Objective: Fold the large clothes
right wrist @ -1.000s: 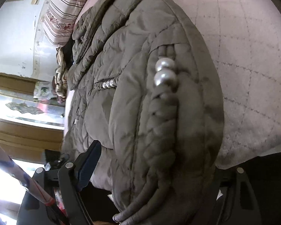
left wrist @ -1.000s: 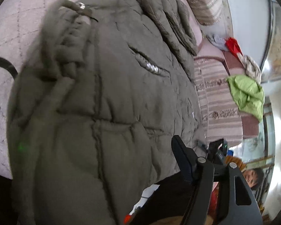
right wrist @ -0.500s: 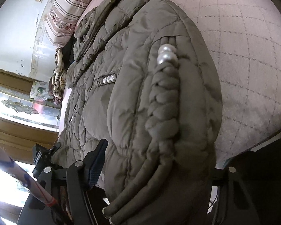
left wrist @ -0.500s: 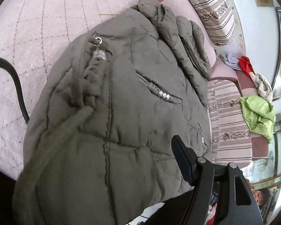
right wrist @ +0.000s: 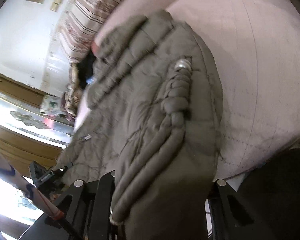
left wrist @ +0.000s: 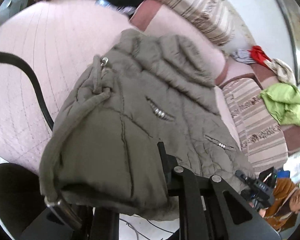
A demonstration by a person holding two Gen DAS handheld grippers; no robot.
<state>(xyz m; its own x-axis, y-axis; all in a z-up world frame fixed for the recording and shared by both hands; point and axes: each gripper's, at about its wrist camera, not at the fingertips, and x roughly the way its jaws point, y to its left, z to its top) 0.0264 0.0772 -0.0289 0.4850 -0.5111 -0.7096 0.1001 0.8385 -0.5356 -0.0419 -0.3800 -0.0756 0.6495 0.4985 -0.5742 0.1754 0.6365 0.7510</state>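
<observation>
Olive-grey quilted jacket (left wrist: pixel 130 120) sprawls across the pink quilted bed (left wrist: pixel 30 60), its near hem bunched at my tools. My left tongs (left wrist: pixel 130 192) are pinched tight on that hem beside the drawstring (left wrist: pixel 70 124). My right tongs (right wrist: pixel 162 192) are closing, jacket fabric and braided cord (right wrist: pixel 176 100) between their arms.

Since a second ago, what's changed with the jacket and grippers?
Both grippers closed on the jacket hem: left gripper is shut on it, right gripper is closing with fabric between its jaws. The near edge has lifted. The far end stays on the pink cover.
</observation>
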